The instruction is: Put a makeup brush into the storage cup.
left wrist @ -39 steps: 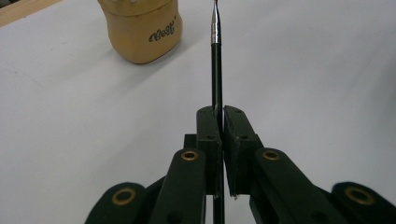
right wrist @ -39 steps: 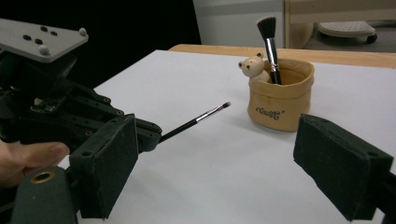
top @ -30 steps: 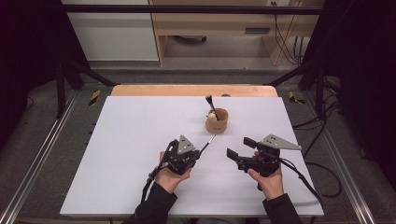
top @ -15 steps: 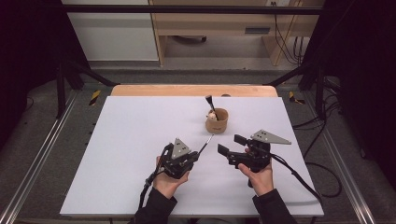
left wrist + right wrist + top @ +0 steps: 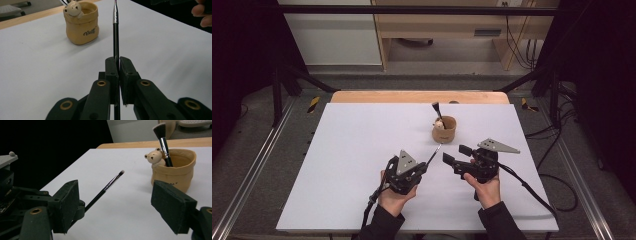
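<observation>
Left claw (image 5: 117, 65) is clamping a thin brush (image 5: 115, 30), tip aiming at twelve o'clock. Right claw (image 5: 120, 205) is standing released, jaws just closing, nothing between. Tan pot (image 5: 83, 23) is bearing dark script lettering, unreadable.

Only the tan holder (image 5: 444, 129) with its brush (image 5: 436, 110) interrupts the open white table (image 5: 352, 150).
</observation>
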